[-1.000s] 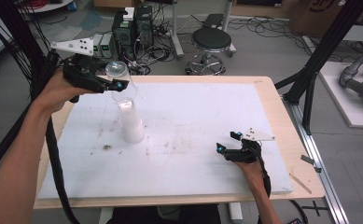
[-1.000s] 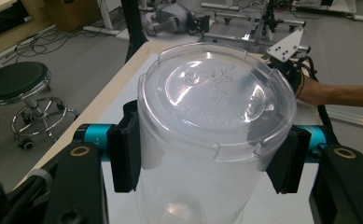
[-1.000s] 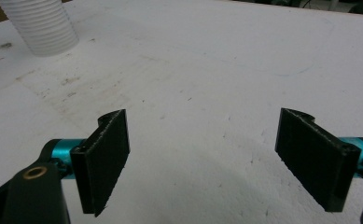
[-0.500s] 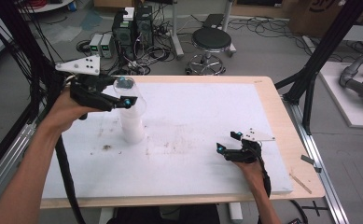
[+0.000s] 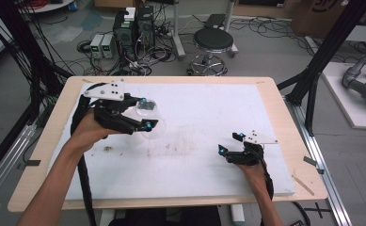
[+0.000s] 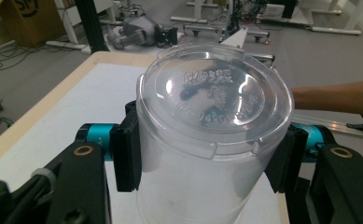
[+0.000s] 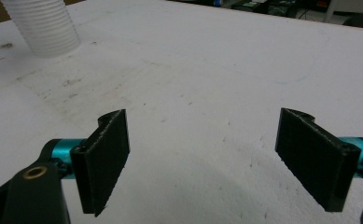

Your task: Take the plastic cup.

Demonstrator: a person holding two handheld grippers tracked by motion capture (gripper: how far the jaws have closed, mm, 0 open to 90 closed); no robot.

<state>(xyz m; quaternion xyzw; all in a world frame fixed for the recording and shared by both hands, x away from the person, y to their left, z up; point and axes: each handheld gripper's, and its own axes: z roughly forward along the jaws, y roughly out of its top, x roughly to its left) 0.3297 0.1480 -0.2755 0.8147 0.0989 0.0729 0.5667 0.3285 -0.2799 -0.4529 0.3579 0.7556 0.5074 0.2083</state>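
My left gripper (image 5: 145, 113) is shut on a clear plastic cup (image 5: 147, 108), held just above the left part of the white board (image 5: 194, 179). In the left gripper view the cup (image 6: 214, 121) is turned with its embossed bottom towards the camera, and the black pads (image 6: 125, 149) press on its two sides. A white ribbed cup (image 7: 44, 28) stands on the board at the far left of the right gripper view. In the high view the left gripper and the clear cup cover that spot. My right gripper (image 5: 231, 143) rests low on the board at the right, open, with nothing between its pads (image 7: 107, 158).
The board lies on a wooden table (image 5: 44, 155). Black frame posts (image 5: 312, 80) stand at the right edge. On the floor behind are a stool (image 5: 213, 40) and electronics boxes (image 5: 133, 28). The person's right forearm (image 6: 333, 95) reaches across beyond the cup.
My left gripper has carried the clear cup down, to the right and nearer the person, over the place where the white cup stood in plain sight. The right gripper has kept still.
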